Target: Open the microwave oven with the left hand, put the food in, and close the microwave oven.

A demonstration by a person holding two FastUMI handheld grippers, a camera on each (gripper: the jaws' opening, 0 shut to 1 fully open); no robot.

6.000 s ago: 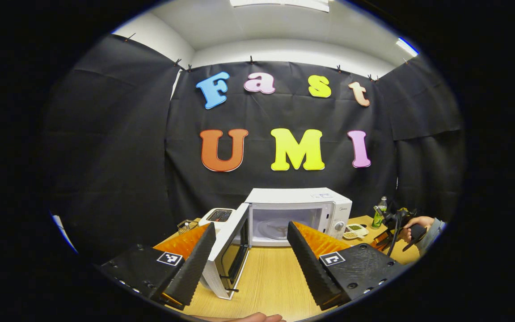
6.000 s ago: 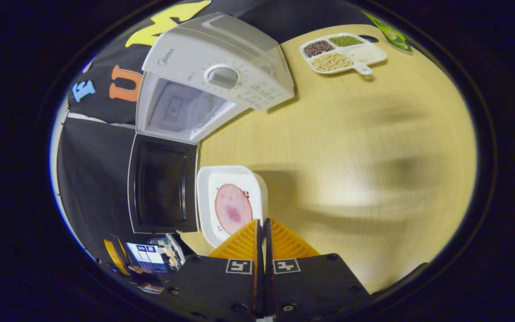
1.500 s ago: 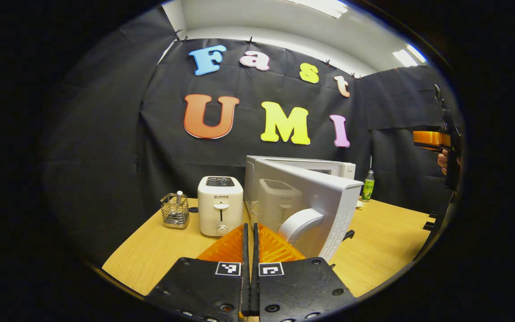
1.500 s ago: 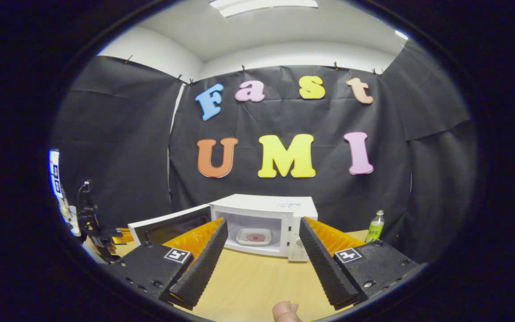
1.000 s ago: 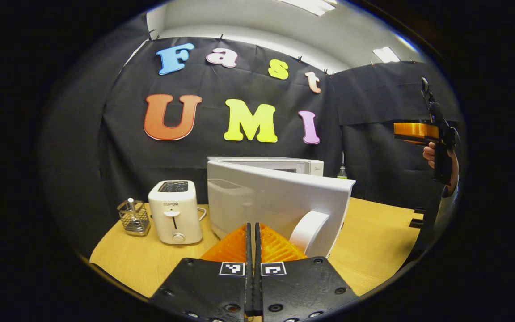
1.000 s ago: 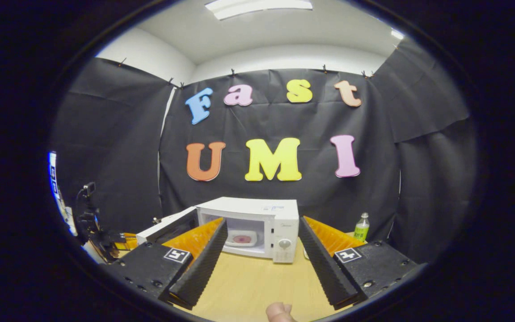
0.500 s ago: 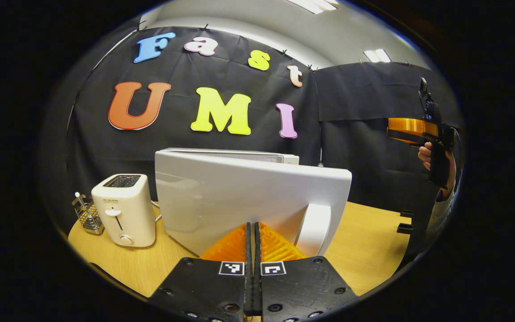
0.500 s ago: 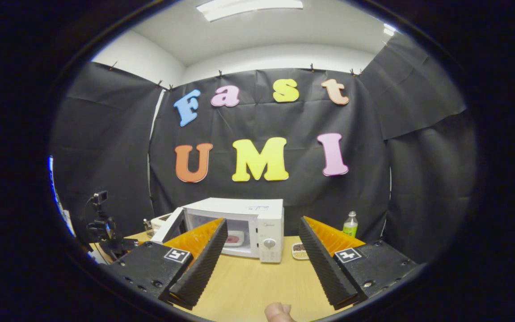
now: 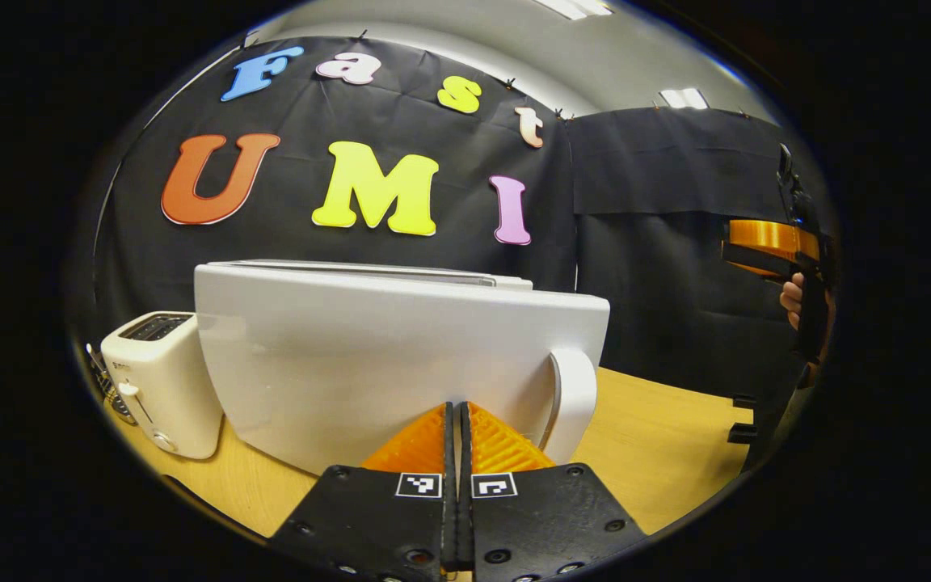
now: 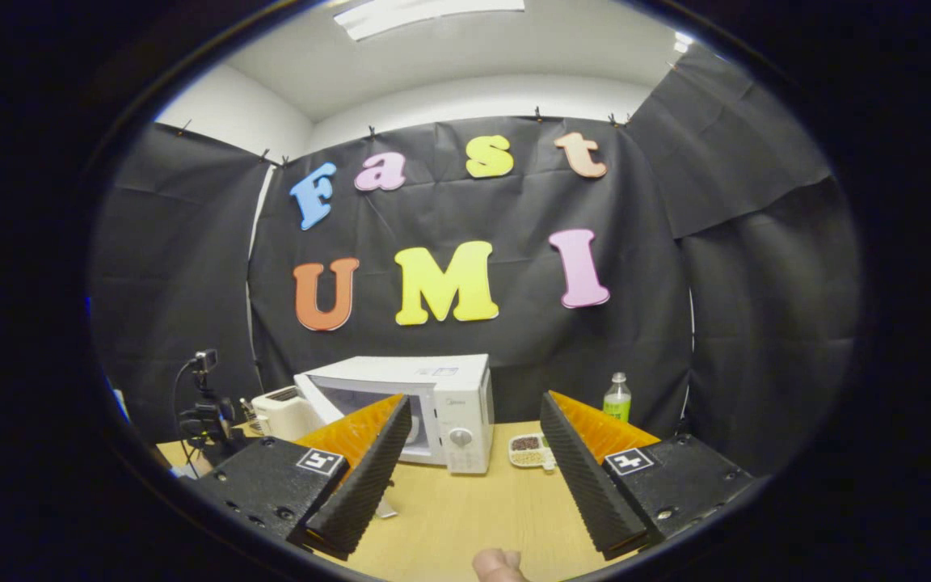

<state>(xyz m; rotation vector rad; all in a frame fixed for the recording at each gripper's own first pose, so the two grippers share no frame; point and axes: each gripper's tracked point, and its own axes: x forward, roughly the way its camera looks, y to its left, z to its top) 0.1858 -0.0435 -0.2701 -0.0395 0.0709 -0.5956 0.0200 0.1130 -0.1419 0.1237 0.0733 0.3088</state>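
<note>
White microwave door (image 9: 385,356), wide open a moment ago, is swinging nearly shut as the closed, empty left claw (image 9: 456,420) is pushing it, finishing the job.

Bright, even light falls from ceiling panels (image 10: 425,12) overhead. In the left gripper view the white microwave door (image 9: 385,347) carries a soft sheen, no harsh glare, and bulges under heavy fisheye bending. Edges curve and darken. Both views are sharp; shadows on the wooden table (image 10: 473,509) are faint.
</note>
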